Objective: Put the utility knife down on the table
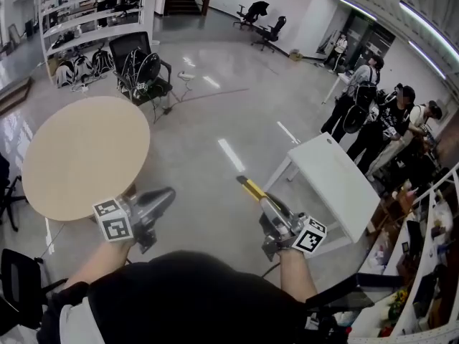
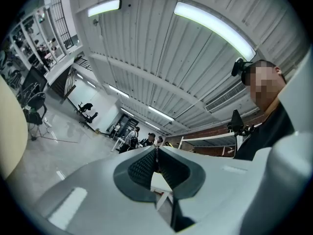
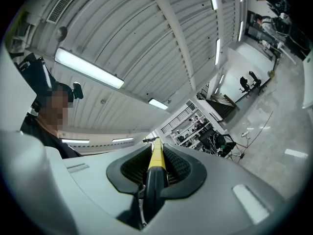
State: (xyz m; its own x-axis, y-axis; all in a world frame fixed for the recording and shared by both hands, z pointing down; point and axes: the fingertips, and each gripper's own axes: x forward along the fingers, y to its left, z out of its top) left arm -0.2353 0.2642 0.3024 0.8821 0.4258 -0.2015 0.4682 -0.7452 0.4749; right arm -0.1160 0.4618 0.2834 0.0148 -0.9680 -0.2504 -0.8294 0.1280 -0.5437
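Over open floor [image 1: 208, 120]: right hand-held gripper [image 1: 271, 208] clamps utility knife [image 1: 251, 188]; left hand-held gripper [image 1: 165, 196] closed by round table [image 1: 79, 156].

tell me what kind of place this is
Probably a big open lab or workshop hall: a polished grey floor, shelving racks loaded with gear, scattered office chairs, and people standing nearby.

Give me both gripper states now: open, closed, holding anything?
Left gripper: closed, nothing between the jaws.
Right gripper: closed on the utility knife.
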